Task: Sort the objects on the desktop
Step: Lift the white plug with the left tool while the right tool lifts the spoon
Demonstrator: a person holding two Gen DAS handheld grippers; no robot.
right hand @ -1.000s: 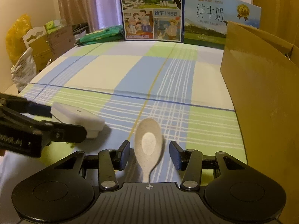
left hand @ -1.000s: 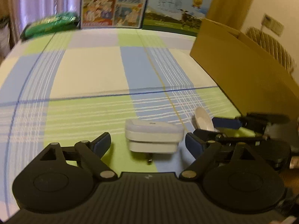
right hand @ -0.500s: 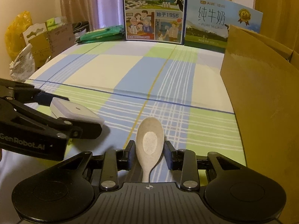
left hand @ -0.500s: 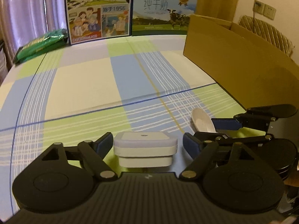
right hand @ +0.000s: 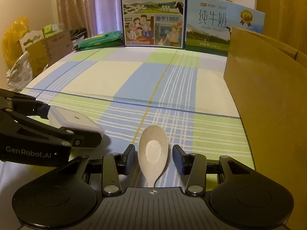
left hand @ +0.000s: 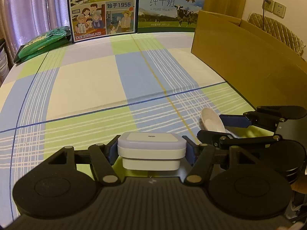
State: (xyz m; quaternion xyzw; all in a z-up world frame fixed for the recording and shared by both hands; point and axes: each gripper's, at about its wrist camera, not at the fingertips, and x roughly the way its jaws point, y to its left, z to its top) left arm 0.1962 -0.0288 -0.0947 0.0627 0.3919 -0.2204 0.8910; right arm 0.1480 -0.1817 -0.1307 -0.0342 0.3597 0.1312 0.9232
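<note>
Left gripper [left hand: 151, 151] clamped a white, square, two-tiered plug-in adapter [left hand: 151, 150]. Right gripper [right hand: 153, 158] stood released around a speckled beige spoon [right hand: 152, 149].

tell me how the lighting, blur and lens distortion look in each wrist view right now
Left wrist view: warm dim light, sharp throughout, the tablecloth lines bow from the fisheye, corners dark; the left gripper hugs the white plug-in light. Right wrist view: same yellowish cast, the cardboard box wall curves, soft shadow under the spoon between the right gripper pads.
</note>
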